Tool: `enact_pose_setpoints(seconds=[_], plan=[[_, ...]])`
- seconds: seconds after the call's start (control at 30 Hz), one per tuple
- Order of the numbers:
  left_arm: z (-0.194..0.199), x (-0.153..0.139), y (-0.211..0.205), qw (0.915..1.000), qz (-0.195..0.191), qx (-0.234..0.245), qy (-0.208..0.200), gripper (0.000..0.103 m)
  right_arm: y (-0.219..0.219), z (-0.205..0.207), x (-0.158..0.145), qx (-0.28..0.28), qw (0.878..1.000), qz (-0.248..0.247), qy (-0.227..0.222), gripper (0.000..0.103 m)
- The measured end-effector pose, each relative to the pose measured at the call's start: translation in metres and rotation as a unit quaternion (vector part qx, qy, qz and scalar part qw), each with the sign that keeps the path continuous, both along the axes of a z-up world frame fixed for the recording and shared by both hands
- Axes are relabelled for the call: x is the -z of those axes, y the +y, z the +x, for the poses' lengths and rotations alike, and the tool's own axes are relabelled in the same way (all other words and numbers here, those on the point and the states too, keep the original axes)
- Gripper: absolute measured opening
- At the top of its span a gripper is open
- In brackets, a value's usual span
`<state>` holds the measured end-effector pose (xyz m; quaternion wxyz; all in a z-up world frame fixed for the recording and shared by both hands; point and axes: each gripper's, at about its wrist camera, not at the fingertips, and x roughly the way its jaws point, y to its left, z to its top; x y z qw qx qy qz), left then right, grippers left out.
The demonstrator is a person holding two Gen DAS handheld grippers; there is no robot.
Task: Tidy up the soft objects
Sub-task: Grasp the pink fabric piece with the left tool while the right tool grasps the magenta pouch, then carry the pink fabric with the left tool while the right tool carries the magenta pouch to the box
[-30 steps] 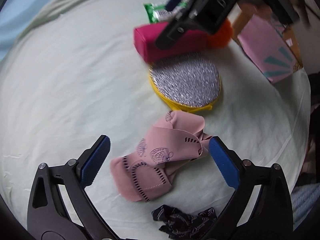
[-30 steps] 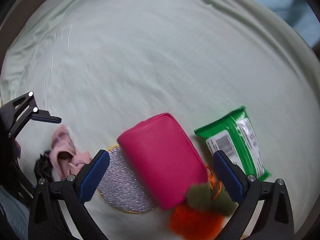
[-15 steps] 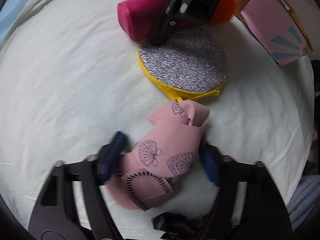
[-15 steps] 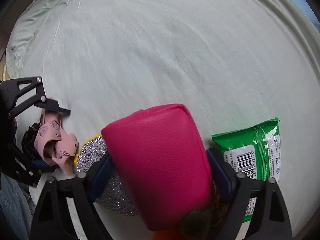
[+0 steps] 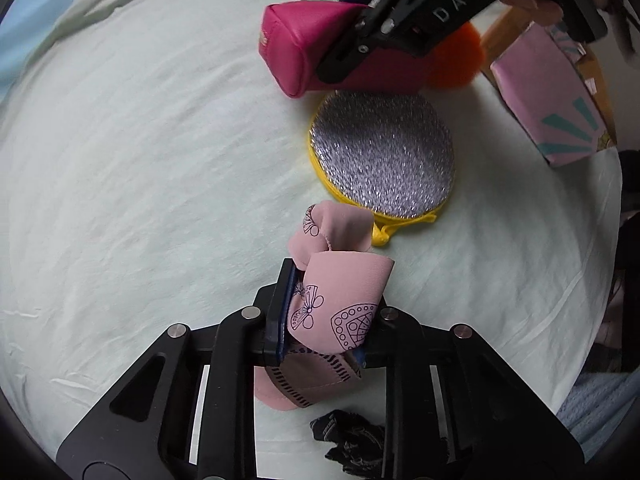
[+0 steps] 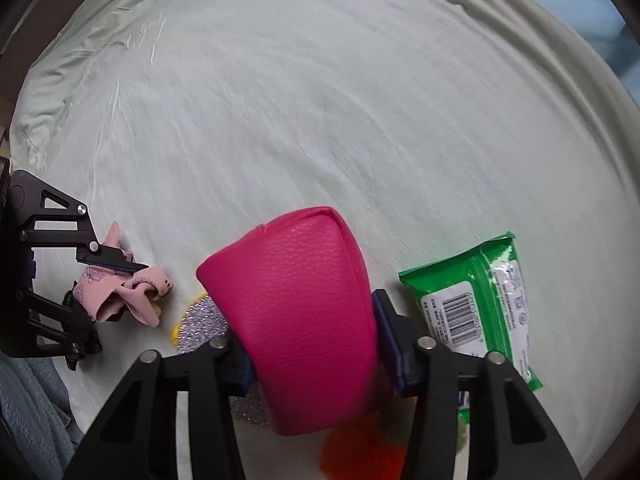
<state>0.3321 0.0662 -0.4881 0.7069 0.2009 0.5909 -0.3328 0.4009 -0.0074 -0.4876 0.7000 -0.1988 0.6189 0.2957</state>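
A pale pink patterned cloth (image 5: 344, 280) is bunched between the pads of my left gripper (image 5: 332, 304), which is shut on it just above the sheet. From the right wrist view, that gripper (image 6: 108, 292) and cloth (image 6: 136, 284) show at the left. A magenta zip pouch (image 6: 296, 300) fills the gap of my right gripper (image 6: 312, 340). Its jaws are closing and both blue pads press on the pouch's sides. The left wrist view has the pouch (image 5: 304, 48) at the top, under the right gripper (image 5: 352, 24).
A pale green bed sheet (image 6: 280, 100) covers the surface. Beside the pouch lie a round silver-and-yellow scrubber (image 5: 384, 156), a green wipes pack (image 6: 472, 308) and an orange plush (image 5: 456, 60). A black cloth (image 5: 352, 436) lies near the left gripper. A pink box (image 5: 552, 104) stands at the right edge.
Both grippers went from wide open to closed. The left one shut on the pink cloth, bunching it up. The right one came down around the magenta pouch and gripped it.
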Motion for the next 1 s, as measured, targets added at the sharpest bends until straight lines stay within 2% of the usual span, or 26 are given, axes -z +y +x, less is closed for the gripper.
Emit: enact_pose_setpoints(seconds=[0.37,0.53,0.67,0.87,1.0], plan=[[-0.015,-0.056,0.017,0.9980,-0.019,-0.042,-0.044,0.020,-0.022,-0.006,-0.054,0.066,0.997,0.036,-0.030,0.039],[-0.020,-0.099,0.037,0.9953,-0.031,-0.063,-0.067,0.020,-0.019,-0.030,-0.096,0.094,0.993,0.048,-0.050,0.038],[-0.034,-0.144,0.043,0.9920,-0.046,-0.077,-0.088,0.020,-0.021,-0.058,-0.131,0.121,0.989,0.058,-0.069,0.038],[-0.058,-0.202,0.040,0.9860,-0.074,-0.087,-0.122,0.020,-0.028,-0.106,-0.186,0.194,0.973,0.081,-0.099,0.038],[-0.073,-0.234,0.026,0.9821,-0.086,-0.086,-0.144,0.020,-0.048,-0.135,-0.224,0.259,0.952,0.112,-0.117,0.038]])
